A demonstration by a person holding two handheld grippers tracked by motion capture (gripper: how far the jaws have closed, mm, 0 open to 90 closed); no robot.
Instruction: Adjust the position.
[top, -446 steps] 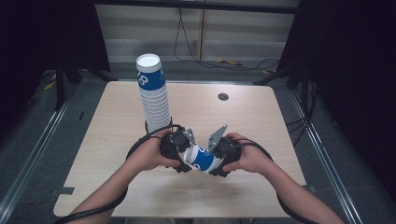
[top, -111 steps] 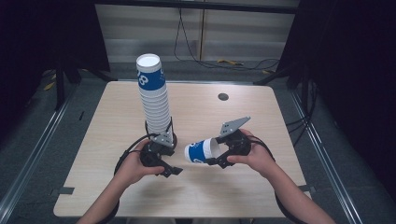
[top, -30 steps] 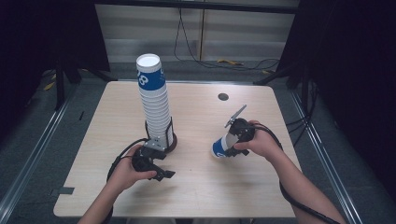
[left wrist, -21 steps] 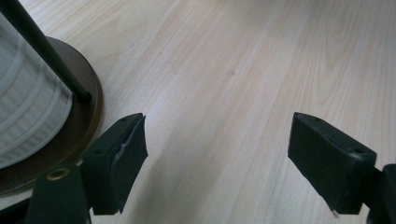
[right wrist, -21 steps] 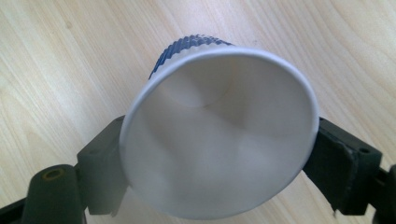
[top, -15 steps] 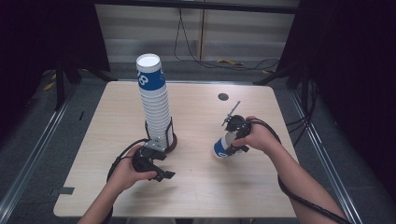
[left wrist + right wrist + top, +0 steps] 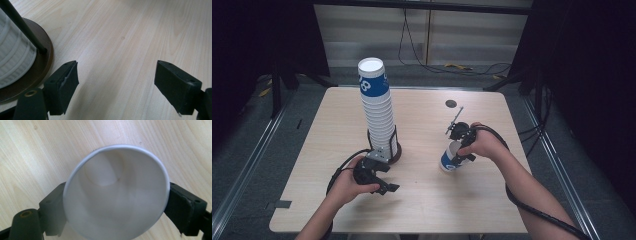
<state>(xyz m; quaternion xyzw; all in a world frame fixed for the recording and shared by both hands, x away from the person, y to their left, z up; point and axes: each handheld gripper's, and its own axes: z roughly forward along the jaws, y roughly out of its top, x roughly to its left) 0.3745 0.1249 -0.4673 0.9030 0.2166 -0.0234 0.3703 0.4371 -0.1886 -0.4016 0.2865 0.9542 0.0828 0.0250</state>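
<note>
**Right gripper has one paper cup, left is idle by the stack**

Worktop (image 7: 422, 210): light wood, mostly bare. I see a small dark disc (image 7: 451, 104) near the far edge, can't tell what it is.

Cup stack (image 7: 377, 107): tall tower of white-and-blue paper cups, sitting in a holder with a round dark base (image 7: 37, 62) and thin black upright rods. It leans slightly in the high view. Left of centre on the worktop.

Single paper cup (image 7: 451, 157): right of centre, well apart from the stack, mouth up and tilted. In the right gripper view I look straight into its white inside (image 7: 117, 197). Whether its bottom touches the worktop I can't tell.

Right gripper (image 7: 460, 145): jaws clamped on the cup's side wall, one each side, just below the rim.

Left gripper (image 7: 382, 181): near edge of the worktop, just beside the holder base. Jaws wide apart, nothing between them but bare wood.

Handling, my read: the cup is very light, thin-walled and easy to crush or ovalise. The rolled rim is the stiffest part, so I'd grip across the wall just under it, lightly. The blue printed coating may be a bit slick. Nested cups tend to stick, so I'd brace the stack when pulling one.
</note>
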